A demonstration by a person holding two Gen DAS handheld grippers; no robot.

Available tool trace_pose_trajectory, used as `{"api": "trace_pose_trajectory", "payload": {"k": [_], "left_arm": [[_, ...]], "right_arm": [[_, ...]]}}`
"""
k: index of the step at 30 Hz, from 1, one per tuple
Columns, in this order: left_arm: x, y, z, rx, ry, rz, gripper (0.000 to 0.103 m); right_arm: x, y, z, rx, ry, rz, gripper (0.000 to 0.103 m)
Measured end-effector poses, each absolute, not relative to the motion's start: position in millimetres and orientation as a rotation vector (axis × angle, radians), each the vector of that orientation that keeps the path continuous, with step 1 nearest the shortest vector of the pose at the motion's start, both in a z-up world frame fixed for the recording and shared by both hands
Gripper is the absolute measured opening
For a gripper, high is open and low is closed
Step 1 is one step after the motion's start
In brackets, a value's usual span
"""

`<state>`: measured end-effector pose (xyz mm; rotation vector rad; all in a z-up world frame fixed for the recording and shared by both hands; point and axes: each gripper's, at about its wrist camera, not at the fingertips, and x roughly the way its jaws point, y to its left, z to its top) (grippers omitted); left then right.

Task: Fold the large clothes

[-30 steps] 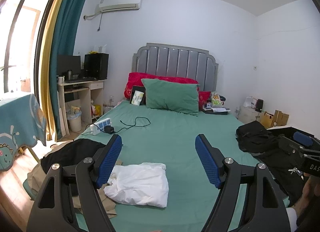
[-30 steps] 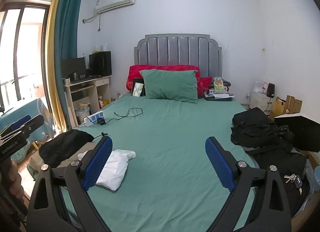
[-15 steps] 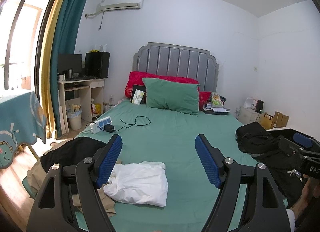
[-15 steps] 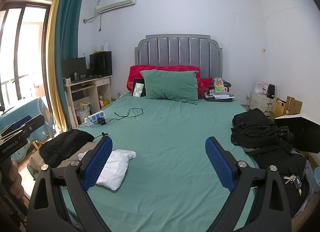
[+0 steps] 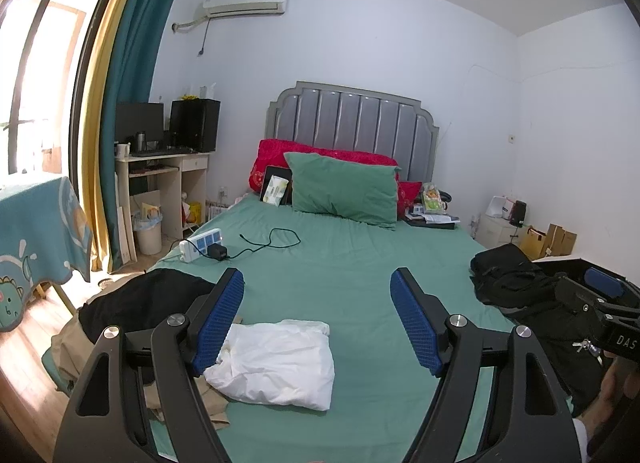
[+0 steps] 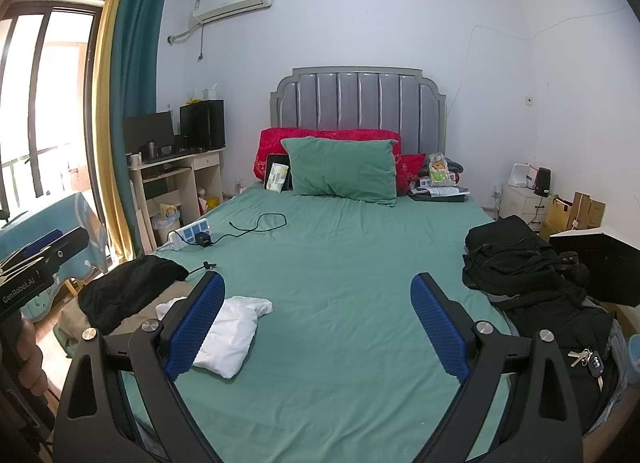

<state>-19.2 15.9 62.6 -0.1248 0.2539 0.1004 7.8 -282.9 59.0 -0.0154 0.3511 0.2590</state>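
A folded white garment (image 5: 276, 363) lies on the green bed sheet (image 5: 352, 263) near the foot, left side; it also shows in the right wrist view (image 6: 230, 337). A black garment (image 5: 140, 303) and a tan one (image 5: 68, 343) lie heaped at the bed's left corner. My left gripper (image 5: 318, 323) is open and empty, held above the white garment. My right gripper (image 6: 316, 321) is open and empty above the bare sheet, to the right of the white garment.
A black backpack (image 6: 516, 259) and dark clothes with keys (image 6: 586, 357) lie on the bed's right edge. A power strip with cable (image 5: 204, 249) lies mid-left. Pillows (image 5: 340, 191) lean on the headboard. A desk (image 5: 160, 183) stands at the left.
Both grippers stay open and nearly still. The left view has drifted very slightly; nothing on the bed has moved.
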Motion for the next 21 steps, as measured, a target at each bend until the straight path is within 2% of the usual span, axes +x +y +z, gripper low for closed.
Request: {"api": "trace_pose_trajectory", "payload": {"k": [21], "left_arm": [[-20.4,8.1,59.3,-0.126,0.257,0.104,0.079]], "right_arm": [[10.7,-283.7,59.1,-0.017,0.352,0.262,0.093]]}}
